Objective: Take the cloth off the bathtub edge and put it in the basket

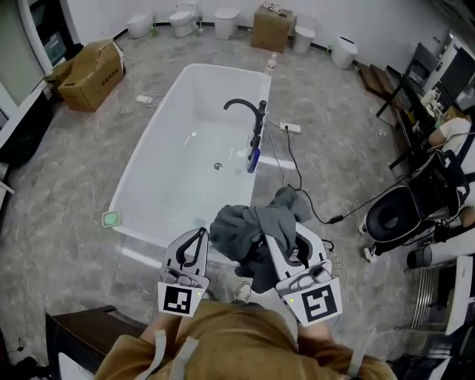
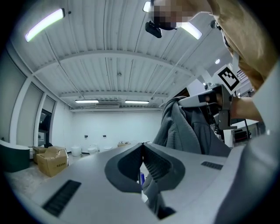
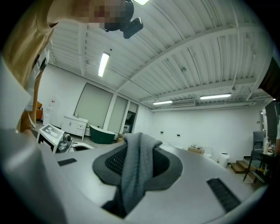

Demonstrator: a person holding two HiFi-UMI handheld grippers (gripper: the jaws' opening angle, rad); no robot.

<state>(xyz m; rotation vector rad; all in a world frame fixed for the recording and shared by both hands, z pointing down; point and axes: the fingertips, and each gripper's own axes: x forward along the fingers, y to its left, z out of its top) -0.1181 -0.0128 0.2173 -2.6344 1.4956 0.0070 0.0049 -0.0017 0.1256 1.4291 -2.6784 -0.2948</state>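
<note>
- The grey cloth (image 1: 249, 230) hangs bunched in the air at the lower middle of the head view, in front of the near end of the bathtub (image 1: 141, 171) and clear of its edge.
- The right gripper (image 1: 286, 256) holds it. In the right gripper view a fold of the cloth (image 3: 133, 175) runs up between the narrow fingers (image 3: 107, 162), over their tips, and down toward the camera.
- The left gripper (image 1: 194, 249) sits at the cloth's left edge. In the left gripper view its fingers (image 2: 127, 164) meet at the tips, with a grey strip of fabric (image 2: 151, 194) pinched low between them.
- That view also shows the bulk of the cloth (image 2: 183, 127) draped at upper right, under the right gripper (image 2: 210, 98).
- The white bathtub fills the middle of the head view, with a black faucet (image 1: 249, 111) on its right rim.
- A cardboard box (image 1: 89, 74) stands on the marbled floor (image 1: 59, 208) at upper left.
- White toilets (image 1: 182, 18) line the top edge.
</note>
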